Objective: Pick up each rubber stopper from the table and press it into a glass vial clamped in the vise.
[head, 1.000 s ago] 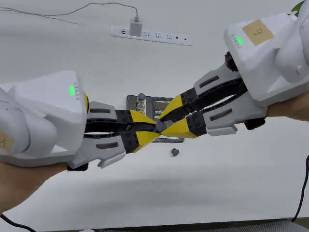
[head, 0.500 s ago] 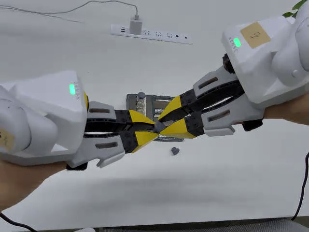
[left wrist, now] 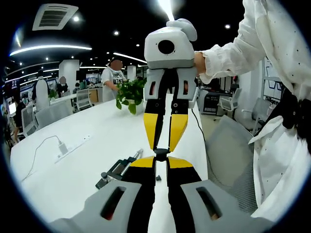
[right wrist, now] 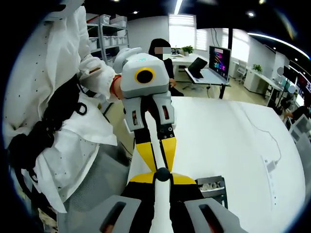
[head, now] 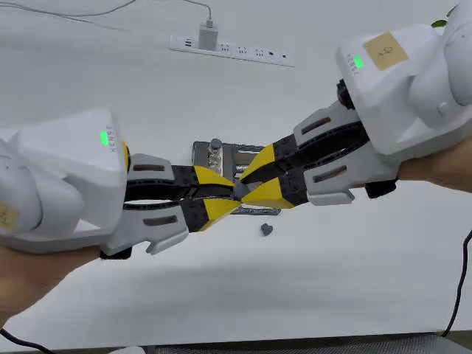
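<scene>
While tips meet over vise [head: 203,156] | stopper [right wrist: 163,174] clamped in right gripper [head: 245,187] | left gripper [head: 236,193] jaws together, facing it | both level

The smooth white tabletop [head: 147,110] spreads across the head view. At twelve o'clock, toward its far side, lies a long white plastic power strip [head: 243,53], with a white charger block [head: 206,37] plugged in near its left end and a thin grey cable [head: 74,14] trailing off toward ten o'clock. Near the middle sits a small silver metal vise [head: 203,155]. At five o'clock of the vise, just apart from it, lies one small dark grey rubber stopper [head: 266,230]. A black cable [head: 462,284] crosses the tabletop's margin at four o'clock; whether it rests there is unclear. In the left gripper view a green leafy pot plant [left wrist: 130,94] stands on the tabletop.
</scene>
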The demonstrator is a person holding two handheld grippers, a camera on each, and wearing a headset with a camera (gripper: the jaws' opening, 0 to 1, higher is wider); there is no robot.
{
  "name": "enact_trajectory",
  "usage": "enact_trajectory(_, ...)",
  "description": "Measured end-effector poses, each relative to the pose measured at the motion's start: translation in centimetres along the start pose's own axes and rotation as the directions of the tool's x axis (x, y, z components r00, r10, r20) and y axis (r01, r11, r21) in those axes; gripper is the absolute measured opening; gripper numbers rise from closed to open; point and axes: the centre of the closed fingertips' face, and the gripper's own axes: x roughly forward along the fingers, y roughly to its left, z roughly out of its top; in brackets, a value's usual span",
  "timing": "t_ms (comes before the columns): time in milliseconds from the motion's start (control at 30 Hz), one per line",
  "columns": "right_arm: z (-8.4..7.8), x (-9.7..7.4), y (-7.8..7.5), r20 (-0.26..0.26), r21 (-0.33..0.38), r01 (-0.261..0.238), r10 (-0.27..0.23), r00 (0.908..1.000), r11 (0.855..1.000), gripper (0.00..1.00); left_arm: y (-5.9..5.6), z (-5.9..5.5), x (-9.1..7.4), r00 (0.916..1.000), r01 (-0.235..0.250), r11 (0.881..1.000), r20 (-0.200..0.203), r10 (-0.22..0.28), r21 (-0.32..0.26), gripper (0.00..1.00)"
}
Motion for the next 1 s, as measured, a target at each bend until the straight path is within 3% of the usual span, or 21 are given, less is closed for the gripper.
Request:
enact_trajectory(233,0.1,-0.3,-1.1,0.003,0.027,0.017,-0.017,0.9999,0.999,0.06,1.3,-0.6,-1.1,0.9989,-0.046,0.999,0.007,0.046,-0.02,0.09)
enact_trajectory(500,0.2,-0.5,-3.4,-0.017,0.071,0.072,-0.071,0.9973,0.995,0.06,3.2,-1.8,-3.0,0.9928,-0.119,0.992,0.004,0.119,-0.05,0.19)
enact_trajectory(800,-0.4,0.3,-6.5,-0.081,0.078,0.118,-0.111,0.9905,0.99,0.06,4.9,-3.0,-5.0,0.9802,-0.198,0.978,-0.003,0.198,-0.067,0.32)
enact_trajectory(1000,-1.0,1.3,-8.2,-0.123,0.071,0.13,-0.121,0.985,0.989,0.06,5.4,-3.6,-5.8,0.9749,-0.222,0.972,-0.011,0.222,-0.078,0.41)
